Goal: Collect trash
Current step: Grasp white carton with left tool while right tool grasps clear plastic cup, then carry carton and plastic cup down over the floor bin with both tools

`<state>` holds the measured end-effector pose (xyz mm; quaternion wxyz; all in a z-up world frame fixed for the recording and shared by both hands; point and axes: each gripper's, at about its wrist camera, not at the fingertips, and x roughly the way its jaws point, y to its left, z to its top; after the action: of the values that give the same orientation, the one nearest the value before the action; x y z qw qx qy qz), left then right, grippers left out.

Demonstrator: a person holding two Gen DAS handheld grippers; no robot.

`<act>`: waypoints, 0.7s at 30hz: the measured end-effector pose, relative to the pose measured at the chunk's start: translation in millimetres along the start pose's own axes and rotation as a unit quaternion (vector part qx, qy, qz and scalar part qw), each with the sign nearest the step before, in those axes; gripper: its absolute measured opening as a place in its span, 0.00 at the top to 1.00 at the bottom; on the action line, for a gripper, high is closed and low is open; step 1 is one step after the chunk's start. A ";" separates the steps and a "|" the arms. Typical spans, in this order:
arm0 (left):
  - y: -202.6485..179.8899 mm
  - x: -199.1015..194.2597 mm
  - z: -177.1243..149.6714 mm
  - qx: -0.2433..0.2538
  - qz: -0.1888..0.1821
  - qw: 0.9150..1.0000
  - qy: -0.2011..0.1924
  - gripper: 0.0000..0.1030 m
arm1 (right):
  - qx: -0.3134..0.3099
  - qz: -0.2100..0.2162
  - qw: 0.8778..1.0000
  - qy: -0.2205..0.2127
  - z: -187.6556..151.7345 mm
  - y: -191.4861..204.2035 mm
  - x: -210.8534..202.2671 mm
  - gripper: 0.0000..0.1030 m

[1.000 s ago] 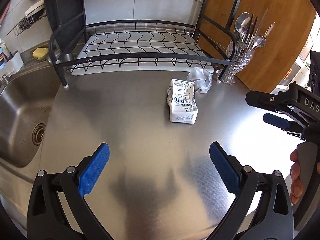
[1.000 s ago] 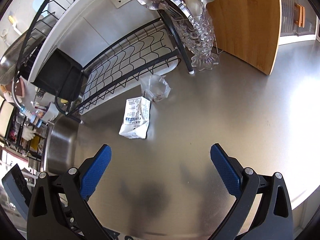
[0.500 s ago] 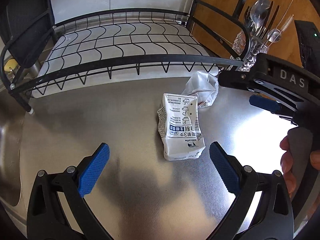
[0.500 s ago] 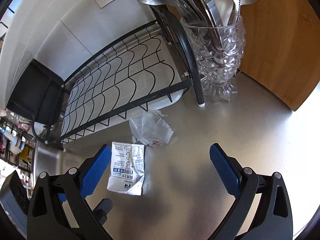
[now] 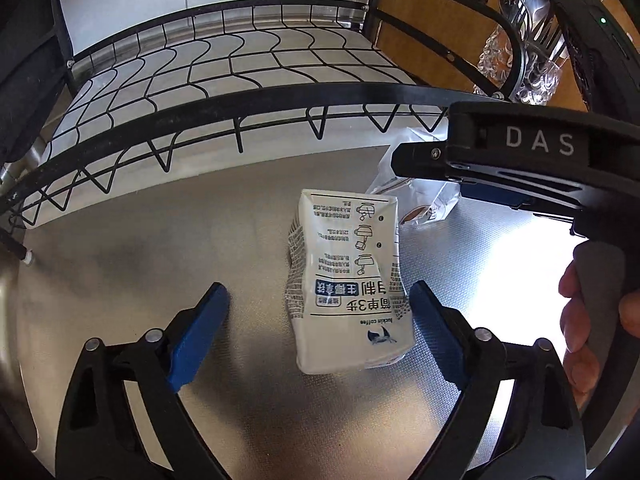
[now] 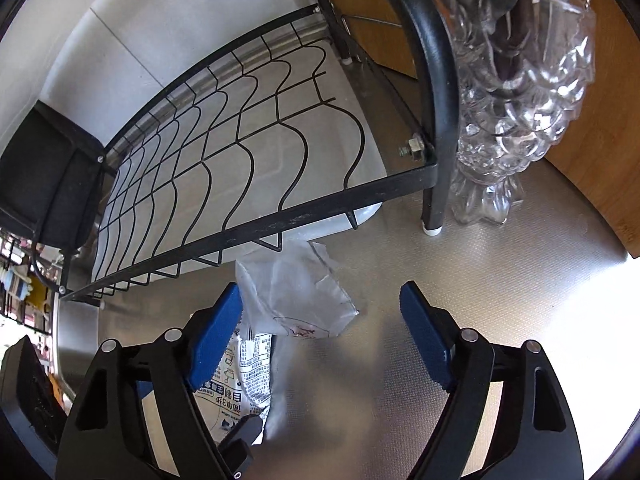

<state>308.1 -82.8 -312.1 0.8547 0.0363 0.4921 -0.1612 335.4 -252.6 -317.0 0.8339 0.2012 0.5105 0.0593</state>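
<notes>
A crumpled white carton (image 5: 348,280) with blue print lies on the steel counter (image 5: 160,248). My left gripper (image 5: 318,320) straddles it with its jaws closing. The right pad (image 5: 434,336) is at the carton's edge and the left pad (image 5: 198,332) stands clear of it. A clear plastic wrapper (image 6: 296,296) lies just behind the carton, by the rack's front bar. My right gripper (image 6: 320,320) is over it with its jaws closing; the wrapper sits against the left pad (image 6: 216,336), far from the other. In the left wrist view the right gripper (image 5: 432,184) covers most of the wrapper (image 5: 424,204).
A black wire dish rack (image 5: 240,96) runs along the back, close above the wrapper. A glass cutlery holder (image 6: 516,112) stands by the rack's right leg (image 6: 434,208), before a wooden panel (image 6: 592,152). A hand (image 5: 580,320) grips the right tool's handle.
Both grippers have come forward and down onto the trash, and their jaws have narrowed. The carton now lies between the left fingers and the wrapper between the right ones.
</notes>
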 end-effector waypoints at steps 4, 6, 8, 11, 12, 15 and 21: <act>5.0 -2.8 5.4 0.001 -0.004 1.000 -0.006 0.44 | -0.015 0.012 1.000 -0.002 2.4 6.3 -0.6 0.52; 7.3 -3.7 6.8 -0.002 -0.008 1.000 -0.003 0.44 | -0.021 0.015 1.000 0.002 3.5 10.7 0.0 0.58; 9.6 -5.7 5.1 -0.009 -0.010 1.000 -0.003 0.44 | -0.019 0.026 0.999 0.007 2.6 10.4 -1.7 0.64; 11.8 -12.1 -2.9 -0.018 -0.016 1.000 0.000 0.44 | -0.024 0.031 0.999 0.008 -2.1 12.7 -8.4 0.74; 12.0 -15.1 -6.0 -0.020 -0.016 1.000 0.000 0.45 | -0.030 0.032 0.999 0.007 -4.8 13.9 -11.5 0.78; 10.8 -28.0 -14.7 -0.025 -0.009 1.000 -0.006 0.45 | -0.036 0.037 0.999 0.001 -12.3 15.2 -22.4 0.85; 1.1 -67.5 -35.7 -0.036 0.008 0.999 -0.026 0.45 | -0.049 0.050 0.998 -0.007 -27.7 19.4 -50.8 0.87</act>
<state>247.5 -57.7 -273.0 0.8695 0.0053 0.4745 -0.1371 289.3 -242.8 -278.2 0.8423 0.1857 0.4904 0.1247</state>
